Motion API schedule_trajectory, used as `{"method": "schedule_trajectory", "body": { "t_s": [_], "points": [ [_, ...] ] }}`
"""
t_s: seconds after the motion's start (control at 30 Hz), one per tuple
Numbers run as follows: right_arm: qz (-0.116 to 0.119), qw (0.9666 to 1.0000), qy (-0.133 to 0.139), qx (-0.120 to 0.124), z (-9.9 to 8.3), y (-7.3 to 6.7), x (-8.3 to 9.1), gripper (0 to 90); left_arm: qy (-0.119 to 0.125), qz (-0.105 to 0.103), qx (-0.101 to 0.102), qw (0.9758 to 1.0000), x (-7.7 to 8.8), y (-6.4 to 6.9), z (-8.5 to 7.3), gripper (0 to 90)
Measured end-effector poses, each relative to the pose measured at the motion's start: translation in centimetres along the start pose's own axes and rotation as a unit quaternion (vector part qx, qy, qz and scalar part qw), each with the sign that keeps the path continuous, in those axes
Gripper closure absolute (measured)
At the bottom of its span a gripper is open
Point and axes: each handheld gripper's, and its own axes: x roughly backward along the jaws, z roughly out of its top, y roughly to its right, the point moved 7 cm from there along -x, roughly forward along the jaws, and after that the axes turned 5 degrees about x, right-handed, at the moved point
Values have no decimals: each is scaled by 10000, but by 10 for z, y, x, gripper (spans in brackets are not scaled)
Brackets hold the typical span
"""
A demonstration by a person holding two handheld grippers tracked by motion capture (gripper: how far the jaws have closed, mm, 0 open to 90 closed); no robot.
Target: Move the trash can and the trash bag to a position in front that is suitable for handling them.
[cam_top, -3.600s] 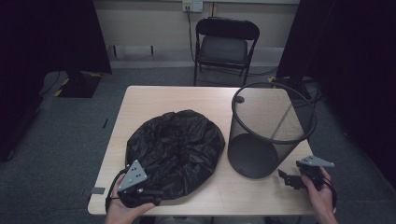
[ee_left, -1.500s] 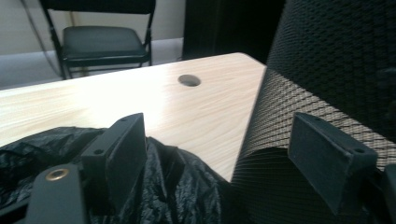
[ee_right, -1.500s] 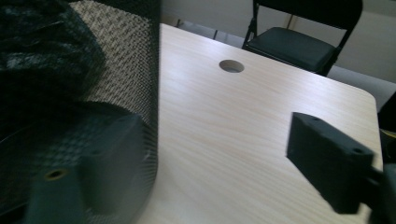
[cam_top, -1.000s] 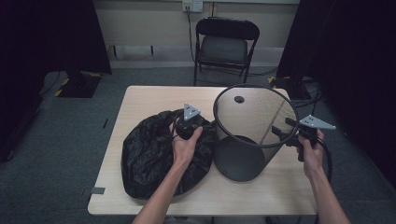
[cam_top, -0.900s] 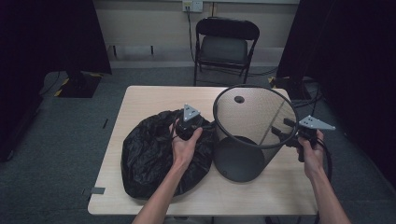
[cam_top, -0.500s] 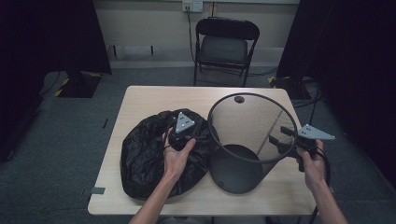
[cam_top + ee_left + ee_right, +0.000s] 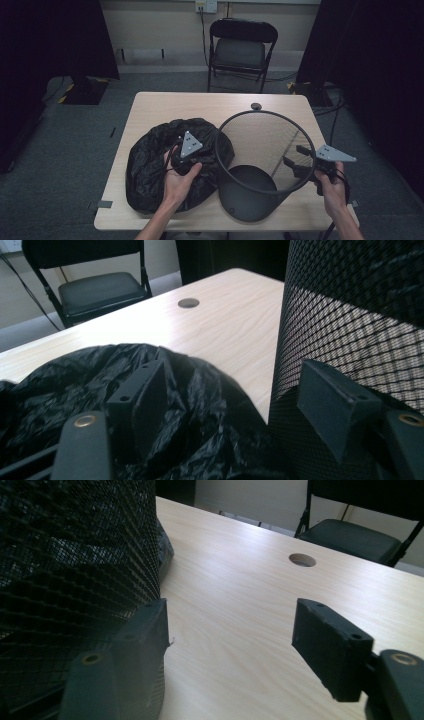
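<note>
Pale wood bench (image 7: 165,107) across the middle of the high view, near corners partly behind the forearms. On its left half, a black bin bag (image 7: 150,165): crumpled, glossy, spread in a wide low mound, right edge tucked out of sight behind the basket, opening impossible to find among the folds. Just beside it on the right half, a black mesh basket (image 7: 260,145): round rim, solid dark bottom, wall see-through enough to show the wood grain behind. Hard to say whether standing straight or leaning. Beyond the far edge of the bench, a black folding chair (image 7: 240,50), legs cut short by the bench top in the gripper views. Left hand (image 7: 180,180) over the bag, fingers wrapped round the body of the left hand-held gripper (image 7: 235,385), grey plate covering the jaws from above. In the left gripper view, jaws well apart and just now opening further, one sunk among the bag's folds, the other in front of the mesh wall; crumpled plastic below and between them but not pinched; contact with the mesh impossible to judge. Right hand (image 7: 332,187) at the bench's right edge, with the right hand-held gripper (image 7: 235,620) at the basket's right side. Jaws there wide too and just now opening, bare wood between them, one jaw close against the outside of the mesh, touching or not unclear. Smallest, a round hole (image 7: 256,106) in the bench just past the basket's far rim.
</note>
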Motion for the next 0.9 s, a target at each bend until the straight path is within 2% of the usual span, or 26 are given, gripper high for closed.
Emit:
{"method": "schedule_trajectory", "body": {
  "t_s": [0.13, 0.2, 0.3, 0.33, 0.4, 0.5, 0.53, 0.57, 0.6, 0.67, 0.73, 0.83, 0.9],
  "points": [
    [35, 9999, -45, -93, -3, -10, -1, 278, 23, 41, -37, 10000, 9, -2, -3, 262],
    [42, 9999, -63, -76, -3, -13, -2, 241, -6, 13, -13, 10000, 11, -4, -4, 254],
    [8, 9999, -53, -105, -4, -14, -3, 182, -19, -22, 7, 10000, 12, -6, -5, 223],
    [-7, 9999, -51, -138, -5, -14, -4, 175, 87, -79, 109, 9999, 15, -8, -5, 217],
    [-28, 9998, -83, -183, -7, -14, -3, 135, 105, -94, 181, 9997, 17, -11, -6, 203],
    [5, 9995, -211, -253, -14, -14, -4, 116, 20, 15, 196, 9998, 20, -17, -11, 199],
    [4, 9993, -282, -264, -18, -14, -4, 116, 20, 15, 196, 9998, 20, -17, -11, 196],
    [-14, 9990, -341, -287, -21, -14, -4, 116, 30, -85, 301, 9995, 23, -21, -15, 189],
    [-14, 9987, -406, -310, -25, -14, -3, 115, -67, -74, 309, 9995, 24, -24, -17, 181],
    [1, 9979, -564, -303, -35, -15, -5, 116, -111, -139, 387, 9991, 26, -27, -18, 181],
    [-4, 9959, -848, -315, -49, -16, -7, 118, -177, -198, 366, 9990, 29, -32, -20, 169],
    [-22, 9928, -1145, -356, -69, -18, -10, 119, -246, -83, 335, 9991, 34, -43, -22, 170],
    [-3, 9904, -1346, -320, -79, -20, -12, 120, -286, -74, 462, 9985, 39, -51, -23, 173]
  ]
}}
